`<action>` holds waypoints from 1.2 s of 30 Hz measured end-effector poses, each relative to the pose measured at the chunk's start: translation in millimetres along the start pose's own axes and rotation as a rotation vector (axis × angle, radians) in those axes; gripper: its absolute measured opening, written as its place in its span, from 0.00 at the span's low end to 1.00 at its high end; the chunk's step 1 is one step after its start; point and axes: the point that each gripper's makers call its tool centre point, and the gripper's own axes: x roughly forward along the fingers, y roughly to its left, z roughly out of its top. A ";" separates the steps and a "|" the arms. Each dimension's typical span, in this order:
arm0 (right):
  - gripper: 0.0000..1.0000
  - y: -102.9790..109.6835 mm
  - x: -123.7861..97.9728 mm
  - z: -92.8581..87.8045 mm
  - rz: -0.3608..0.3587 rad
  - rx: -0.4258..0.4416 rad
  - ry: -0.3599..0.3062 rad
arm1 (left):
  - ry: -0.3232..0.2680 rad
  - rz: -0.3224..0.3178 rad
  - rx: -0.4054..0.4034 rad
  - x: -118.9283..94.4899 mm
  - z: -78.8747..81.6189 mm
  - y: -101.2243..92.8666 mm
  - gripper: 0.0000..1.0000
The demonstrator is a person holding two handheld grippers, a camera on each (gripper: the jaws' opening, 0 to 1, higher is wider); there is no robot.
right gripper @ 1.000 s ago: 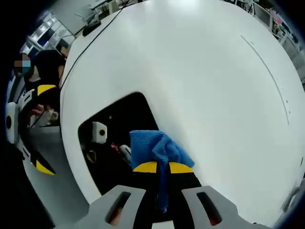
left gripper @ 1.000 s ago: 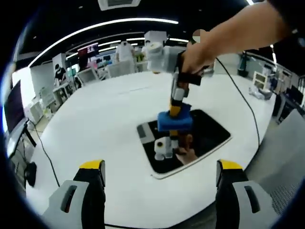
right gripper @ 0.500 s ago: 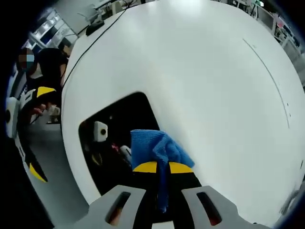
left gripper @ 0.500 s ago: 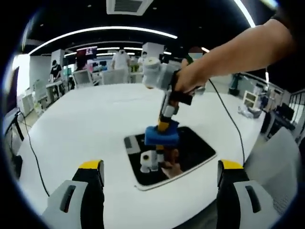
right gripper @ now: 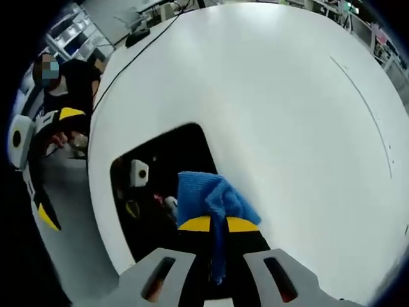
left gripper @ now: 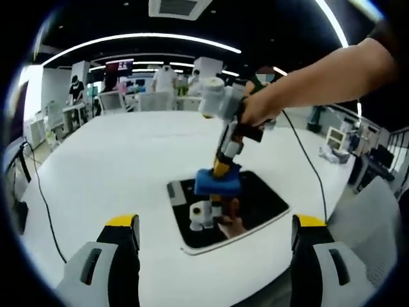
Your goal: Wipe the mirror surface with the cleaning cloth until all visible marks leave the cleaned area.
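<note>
Mirror: flat dark rounded rectangle, pale thin rim, lying on white glossy table; surface reflects gripper and hand. Cleaning cloth: blue, soft, bunched microfibre, pressed onto mirror at its 5 o'clock part. Right gripper: yellow-tipped jaws clamped on cloth. Left gripper: grey jaws spread wide, holding nothing, above table's near edge, mirror at 12 o'clock.

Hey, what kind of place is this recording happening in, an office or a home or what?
Probably a large open-plan office or lab. The left gripper view shows long ceiling light strips, desks with monitors in the background, and a big white table holding the mirror.
</note>
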 end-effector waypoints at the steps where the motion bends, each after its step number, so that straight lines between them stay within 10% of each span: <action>1: 0.01 -1.8 0.6 -0.1 0.004 0.001 -0.007 | 0.000 0.002 0.005 -0.4 0.1 0.5 0.99; 36: 0.00 -18.3 -7.8 -42.4 -0.145 0.047 -0.012 | -0.008 0.045 -0.060 -3.3 -0.1 13.2 0.99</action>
